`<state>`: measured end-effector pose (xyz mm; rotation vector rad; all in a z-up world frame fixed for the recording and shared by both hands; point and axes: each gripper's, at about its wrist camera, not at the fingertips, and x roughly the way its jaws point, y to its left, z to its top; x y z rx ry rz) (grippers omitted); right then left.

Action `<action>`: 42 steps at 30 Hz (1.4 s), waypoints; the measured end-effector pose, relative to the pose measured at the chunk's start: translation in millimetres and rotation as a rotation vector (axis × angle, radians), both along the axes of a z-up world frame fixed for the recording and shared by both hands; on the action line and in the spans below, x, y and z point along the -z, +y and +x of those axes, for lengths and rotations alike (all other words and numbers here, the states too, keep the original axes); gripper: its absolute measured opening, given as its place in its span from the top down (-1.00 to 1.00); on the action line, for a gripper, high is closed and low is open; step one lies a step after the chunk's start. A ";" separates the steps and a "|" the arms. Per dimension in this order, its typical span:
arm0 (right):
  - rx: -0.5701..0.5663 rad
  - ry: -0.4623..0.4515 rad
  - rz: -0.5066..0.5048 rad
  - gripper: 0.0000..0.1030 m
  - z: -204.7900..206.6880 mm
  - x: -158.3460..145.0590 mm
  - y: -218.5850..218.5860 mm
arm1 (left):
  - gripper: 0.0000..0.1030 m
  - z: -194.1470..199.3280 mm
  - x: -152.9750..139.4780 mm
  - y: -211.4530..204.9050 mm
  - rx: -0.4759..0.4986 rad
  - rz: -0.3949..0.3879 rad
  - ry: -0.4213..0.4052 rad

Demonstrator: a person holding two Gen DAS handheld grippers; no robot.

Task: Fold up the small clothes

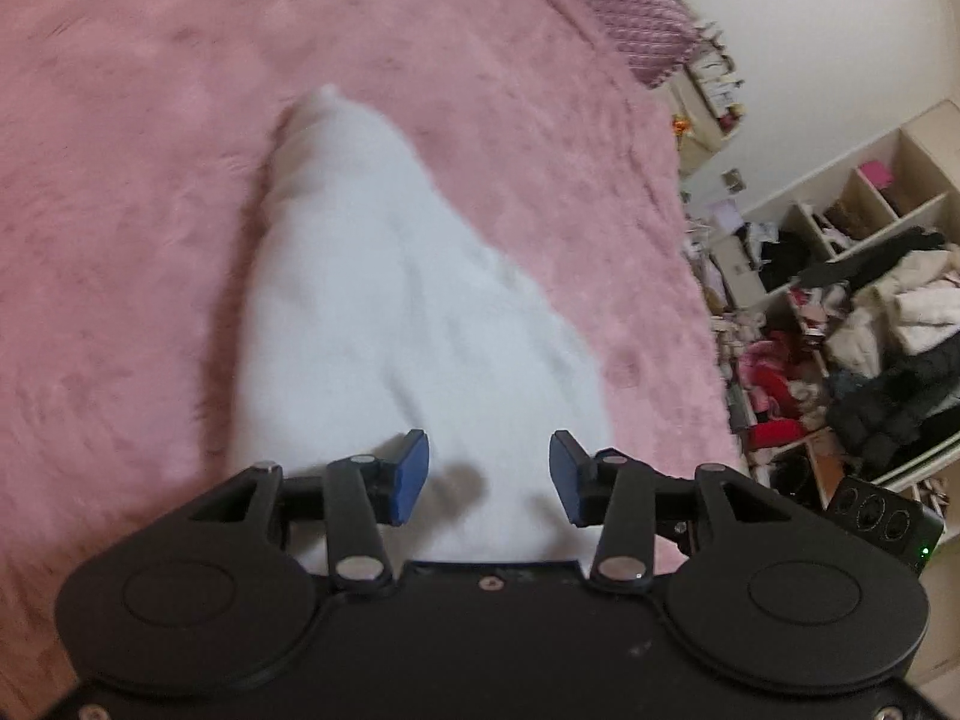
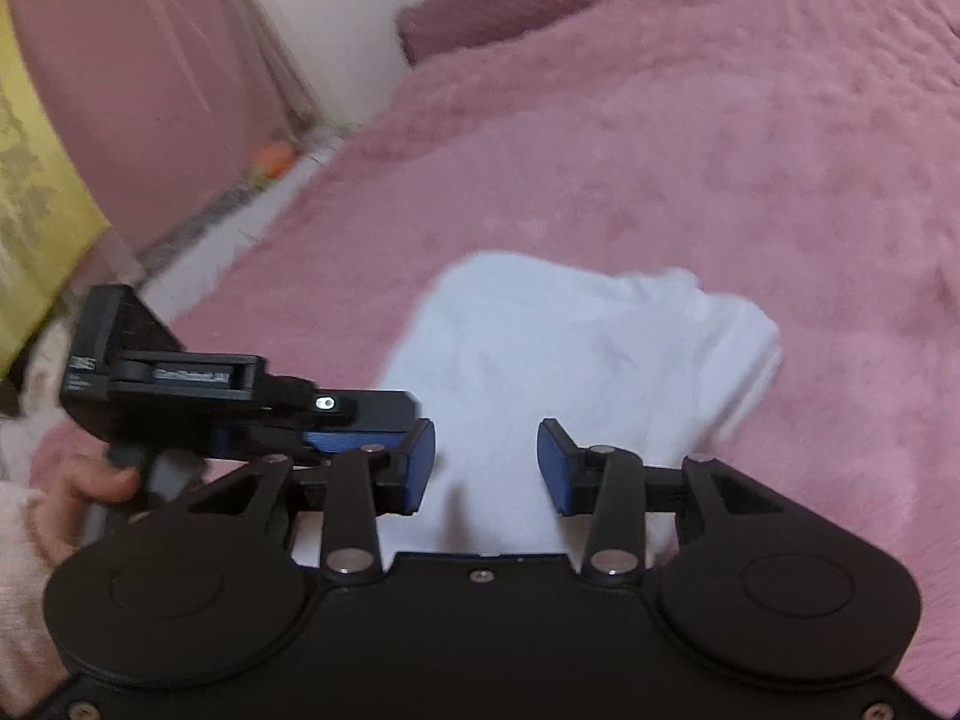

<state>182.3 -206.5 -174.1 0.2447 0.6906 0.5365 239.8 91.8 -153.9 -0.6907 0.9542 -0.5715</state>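
Observation:
A small white garment [image 1: 384, 312] lies folded on the pink fluffy blanket [image 1: 150, 180]. In the left wrist view it stretches away from my left gripper [image 1: 489, 477], whose blue pads stand apart above the cloth's near end with nothing between them. In the right wrist view the same white garment [image 2: 576, 348] lies just beyond my right gripper [image 2: 486, 467], also open, its pads empty over the near edge. The left gripper's body [image 2: 240, 402] shows at the left of that view, held by a hand [image 2: 78, 498].
A mauve knitted pillow [image 1: 636, 12] sits at the bed's far end. Right of the bed are cluttered shelves with piled clothes [image 1: 870, 330]. A pink curtain [image 2: 150, 60] and a yellow cloth [image 2: 36, 192] hang left of the bed; the floor strip [image 2: 240, 228] runs alongside.

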 end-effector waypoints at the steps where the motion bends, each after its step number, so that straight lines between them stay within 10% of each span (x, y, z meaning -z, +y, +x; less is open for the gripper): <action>1: 0.004 0.008 0.007 0.28 -0.1 2.4 -3.4 | 0.10 -4.8 2.1 7.7 -0.002 -0.015 0.002; 29: 0.031 0.072 -0.100 0.28 -86.8 -4.0 -4.6 | 0.02 -98.2 -13.2 13.1 -0.020 0.230 -0.059; 42: 0.305 -0.026 -0.354 -0.53 -140.7 -81.9 53.6 | -0.18 -165.0 -119.9 -5.1 -0.158 0.527 -0.153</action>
